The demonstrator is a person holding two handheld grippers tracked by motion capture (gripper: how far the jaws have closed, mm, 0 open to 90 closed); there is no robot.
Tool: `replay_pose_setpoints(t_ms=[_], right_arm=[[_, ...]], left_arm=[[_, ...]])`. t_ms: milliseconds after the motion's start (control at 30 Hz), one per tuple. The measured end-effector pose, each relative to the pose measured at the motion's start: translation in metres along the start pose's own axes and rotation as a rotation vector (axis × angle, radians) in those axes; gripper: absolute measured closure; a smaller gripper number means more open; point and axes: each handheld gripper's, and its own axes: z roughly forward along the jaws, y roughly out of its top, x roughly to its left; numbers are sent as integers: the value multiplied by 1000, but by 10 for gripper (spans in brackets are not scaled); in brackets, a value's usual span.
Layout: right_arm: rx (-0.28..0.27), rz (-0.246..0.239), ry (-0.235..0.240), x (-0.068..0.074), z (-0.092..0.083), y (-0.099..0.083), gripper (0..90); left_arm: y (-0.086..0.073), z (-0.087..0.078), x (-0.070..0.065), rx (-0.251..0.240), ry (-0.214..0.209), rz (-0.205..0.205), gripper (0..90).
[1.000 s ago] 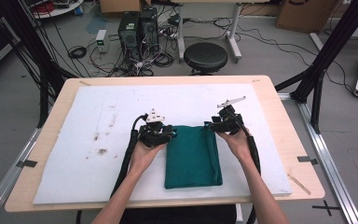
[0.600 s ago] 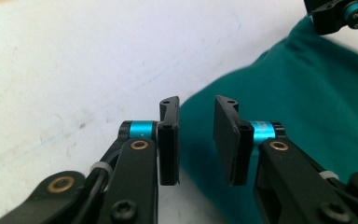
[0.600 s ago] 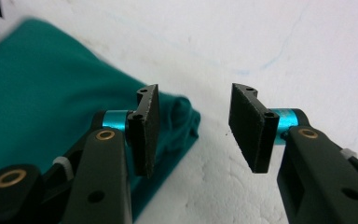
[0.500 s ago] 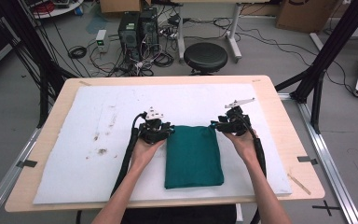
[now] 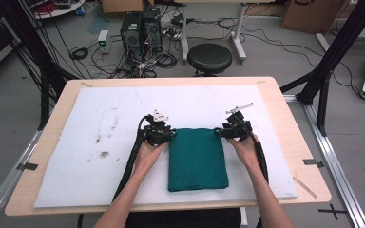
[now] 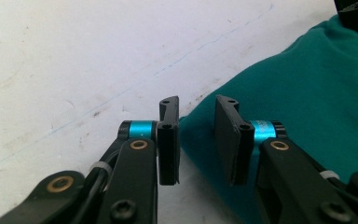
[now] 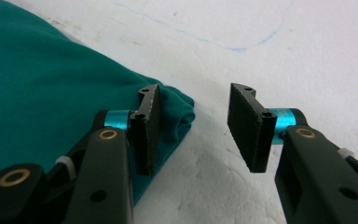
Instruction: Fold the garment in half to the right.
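A folded teal-green cloth (image 5: pixel 197 159) lies flat as a rectangle on the white mat (image 5: pixel 100 142).

Left gripper (image 6: pixel 196 140) low over white foam sheet (image 6: pixel 74 60), jaws parted with a clear gap. Corner of folded green cloth (image 6: pixel 307 102) reaching into that gap, right jaw over the fabric, left jaw over bare foam. Another black gripper (image 6: pixel 356 11) at far right corner.

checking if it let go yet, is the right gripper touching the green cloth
Cannot tell. In the right gripper view the right gripper is open; one pad overlaps the green cloth corner, with neither gap nor contact plain.
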Motion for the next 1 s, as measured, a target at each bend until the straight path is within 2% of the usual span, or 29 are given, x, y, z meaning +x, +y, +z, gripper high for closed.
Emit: replay_pose_setpoints(t_ms=[100,267,500,533,667,767,833,900,1000], right_arm=[[13,9,0,-1,-1,-2,555],[31,18,-1,-4,-3,-7,545],[-73,44,24,-3,-18,-5,546],[-85,41,29,-3,-20,-6,539],[-128,33,84,5,-33,-9,517],[-154,-13,112,16,-45,-14,571],[-158,-36,150,23,-50,-19,605],[-150,-49,193,30,-52,-26,631],[-129,-62,238,41,-48,-42,646]], left_arm=[[-1,-1,1,2,9,1,703],[-1,-1,3,-1,-1,-3,687],[1,-11,3,-42,-28,-22,680],[1,-14,2,-51,-39,-26,669],[-3,-29,-5,-79,-119,26,600],[-8,-38,-9,-82,-235,38,661],[-12,-43,-14,-78,-273,51,706],[-18,-45,-18,-69,-296,60,730],[-27,-43,-21,-35,-300,71,731]])
